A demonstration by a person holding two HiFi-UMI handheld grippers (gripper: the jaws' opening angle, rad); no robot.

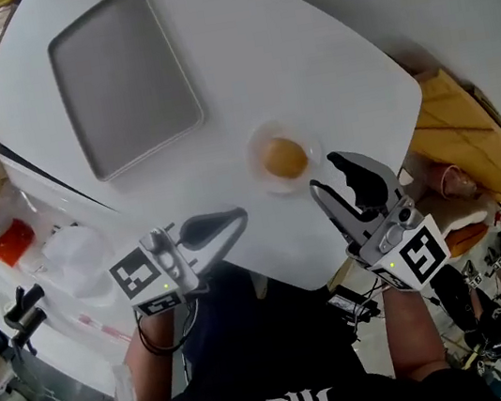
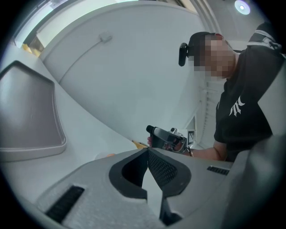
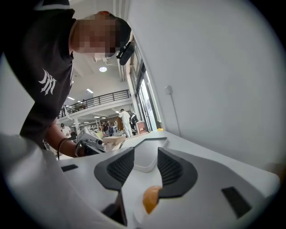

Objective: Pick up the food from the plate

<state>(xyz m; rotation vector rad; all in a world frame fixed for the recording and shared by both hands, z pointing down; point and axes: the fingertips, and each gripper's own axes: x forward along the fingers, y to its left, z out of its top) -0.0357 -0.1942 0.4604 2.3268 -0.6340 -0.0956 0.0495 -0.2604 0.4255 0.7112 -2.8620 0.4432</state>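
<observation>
a white table [image 1: 302, 53] seen from above. at its 11 o'clock lies a gray rectangular tray [image 1: 124, 78], showing only its flat gray floor. toward 5 o'clock from the tray, well apart from it, sits a small clear plate [image 1: 261, 177] holding one round orange piece of food [image 1: 283, 158] at its middle.

the right hand-held gripper [image 1: 325, 174] has its jaws apart by a narrow gap, nothing clamped. the food lies just beside its tips, at about 10 o'clock from them. in the right gripper view the food shows low in the gap, close to the right jaw, with the tray straight beyond. the left hand-held gripper [image 1: 237, 216] has its jaws closed tip to tip on nothing. it sits at 8 o'clock from the plate, near it but not touching.

the plate is close to the table's near edge, which runs at 6 o'clock from it. a rounded table corner is at 3 o'clock. bare white surface spreads from the plate toward 12 and 1 o'clock, and between the plate and the tray.
</observation>
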